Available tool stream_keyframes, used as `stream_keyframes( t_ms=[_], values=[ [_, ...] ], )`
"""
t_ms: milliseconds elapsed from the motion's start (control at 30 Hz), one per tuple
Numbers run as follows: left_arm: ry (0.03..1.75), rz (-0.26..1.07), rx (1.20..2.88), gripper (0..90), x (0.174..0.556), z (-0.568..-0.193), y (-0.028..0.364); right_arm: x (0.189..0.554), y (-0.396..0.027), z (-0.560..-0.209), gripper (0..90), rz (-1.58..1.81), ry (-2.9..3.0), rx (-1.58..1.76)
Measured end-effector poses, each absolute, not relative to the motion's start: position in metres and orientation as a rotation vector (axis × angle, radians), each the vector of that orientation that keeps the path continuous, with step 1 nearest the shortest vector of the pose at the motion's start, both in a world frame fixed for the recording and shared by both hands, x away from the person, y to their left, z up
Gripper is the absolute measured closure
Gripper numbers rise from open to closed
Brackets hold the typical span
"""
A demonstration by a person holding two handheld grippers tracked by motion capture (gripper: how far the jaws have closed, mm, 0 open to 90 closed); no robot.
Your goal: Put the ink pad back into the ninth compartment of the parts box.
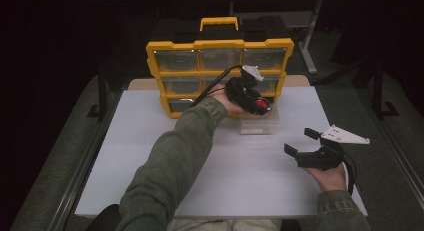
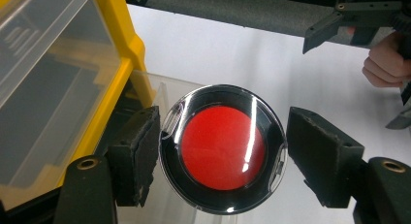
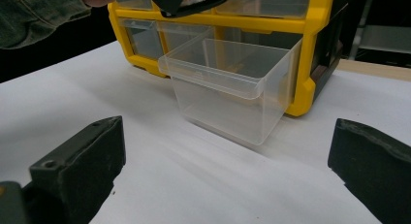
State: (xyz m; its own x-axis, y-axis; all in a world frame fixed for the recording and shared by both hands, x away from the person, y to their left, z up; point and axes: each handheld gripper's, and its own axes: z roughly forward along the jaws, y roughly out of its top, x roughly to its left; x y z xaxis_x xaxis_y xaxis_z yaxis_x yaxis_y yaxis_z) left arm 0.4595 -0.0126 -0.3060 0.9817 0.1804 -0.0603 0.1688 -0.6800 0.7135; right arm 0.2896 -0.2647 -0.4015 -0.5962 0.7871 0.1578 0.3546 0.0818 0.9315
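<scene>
My left gripper [image 1: 257,103] holds a round black disc with a red centre [image 1: 262,106] in a clear casing, above a clear plastic drawer bin [image 1: 259,125] standing on the table in front of the organiser. In the left gripper view the disc [image 2: 223,153] sits between the two pads, the left pad against its rim and the right pad at its edge. My right gripper [image 1: 301,142] rests open and empty near the table's right side. In the right gripper view the empty bin [image 3: 232,95] lies ahead between the spread jaws.
A yellow organiser [image 1: 220,43] with clear drawers stands at the back of the white table [image 1: 150,141]; its lower right slot [image 3: 310,54] is vacant. A green sleeve [image 1: 175,156] crosses the table's middle. The table's edge runs close by the right hand.
</scene>
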Motion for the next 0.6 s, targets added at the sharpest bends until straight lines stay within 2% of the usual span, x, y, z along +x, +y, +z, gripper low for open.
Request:
stream_keyframes(
  t_ms=[600],
  values=[
    [0.253,0.003,2.357,29.8,0.471,-0.316,-0.028,0.288,-0.266,-0.403,0.0,1.513,1.988,1.137]
  ],
)
